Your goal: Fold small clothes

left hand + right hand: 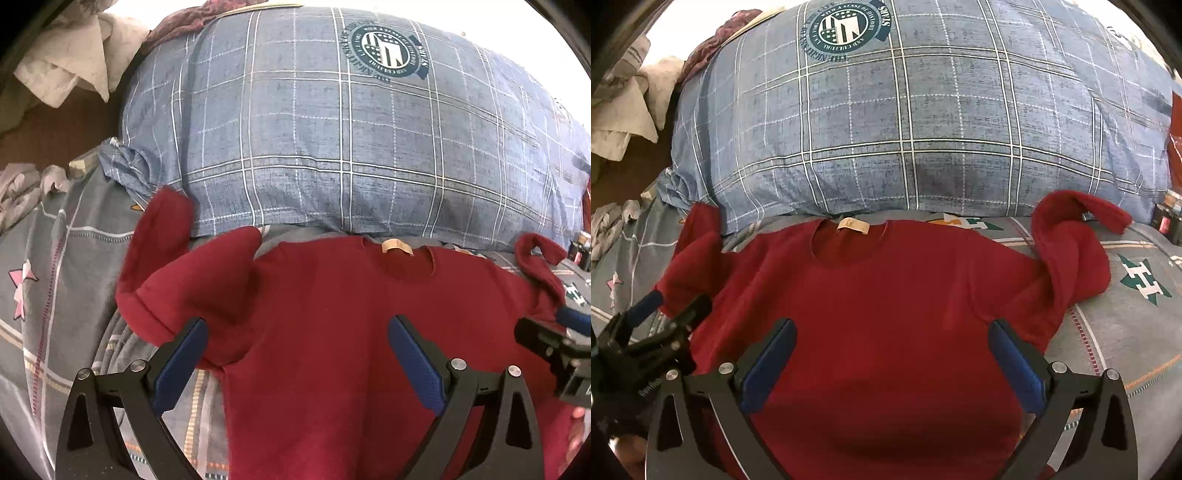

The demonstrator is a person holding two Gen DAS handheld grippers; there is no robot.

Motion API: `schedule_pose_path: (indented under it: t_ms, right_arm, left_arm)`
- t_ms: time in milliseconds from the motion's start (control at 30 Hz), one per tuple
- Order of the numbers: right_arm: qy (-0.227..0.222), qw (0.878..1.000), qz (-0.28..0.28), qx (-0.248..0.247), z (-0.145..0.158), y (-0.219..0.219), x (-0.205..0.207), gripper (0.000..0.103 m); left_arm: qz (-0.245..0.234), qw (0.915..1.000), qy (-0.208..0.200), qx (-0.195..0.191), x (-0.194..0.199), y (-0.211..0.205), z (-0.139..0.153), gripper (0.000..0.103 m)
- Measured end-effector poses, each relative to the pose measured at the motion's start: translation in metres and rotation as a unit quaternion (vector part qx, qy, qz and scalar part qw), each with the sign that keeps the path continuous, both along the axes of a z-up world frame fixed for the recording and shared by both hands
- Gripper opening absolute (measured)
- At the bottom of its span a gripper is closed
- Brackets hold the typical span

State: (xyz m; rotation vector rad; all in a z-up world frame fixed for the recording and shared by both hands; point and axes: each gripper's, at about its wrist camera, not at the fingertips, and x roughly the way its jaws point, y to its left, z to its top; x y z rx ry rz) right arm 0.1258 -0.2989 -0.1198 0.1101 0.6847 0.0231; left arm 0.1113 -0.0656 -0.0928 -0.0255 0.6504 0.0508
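A dark red long-sleeved top [332, 314] lies flat on the bed, neck away from me, with a tan label [397, 246] at the collar. It also shows in the right wrist view [886, 295]. Its left sleeve [162, 236] is bent up against the pillow; its right sleeve [1071, 243] is crumpled and folded over. My left gripper [297, 332] is open and empty above the top's left half. My right gripper [892, 336] is open and empty above its middle. The left gripper appears at the left of the right wrist view [670, 306].
A big blue checked pillow [332, 129] with a round crest lies just behind the top's collar. The grey patterned bedsheet [1126, 314] stretches to both sides. Crumpled pale cloths [66, 62] lie at the far left beyond the bed's edge.
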Motion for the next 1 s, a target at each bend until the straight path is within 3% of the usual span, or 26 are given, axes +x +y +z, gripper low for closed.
schedule_pose_path:
  t_ms: [400, 1000]
  right_arm:
    - [0.001, 1.0, 0.01, -0.005, -0.001, 0.003, -0.001, 0.103]
    - [0.008, 0.999, 0.033, -0.018, -0.005, 0.014, 0.001, 0.103]
  left_arm:
    - [0.006, 0.9983, 0.052, -0.026, 0.026, 0.013, -0.005, 0.092]
    - [0.018, 0.9981, 0.055, -0.019, 0.031, 0.01, -0.008, 0.092]
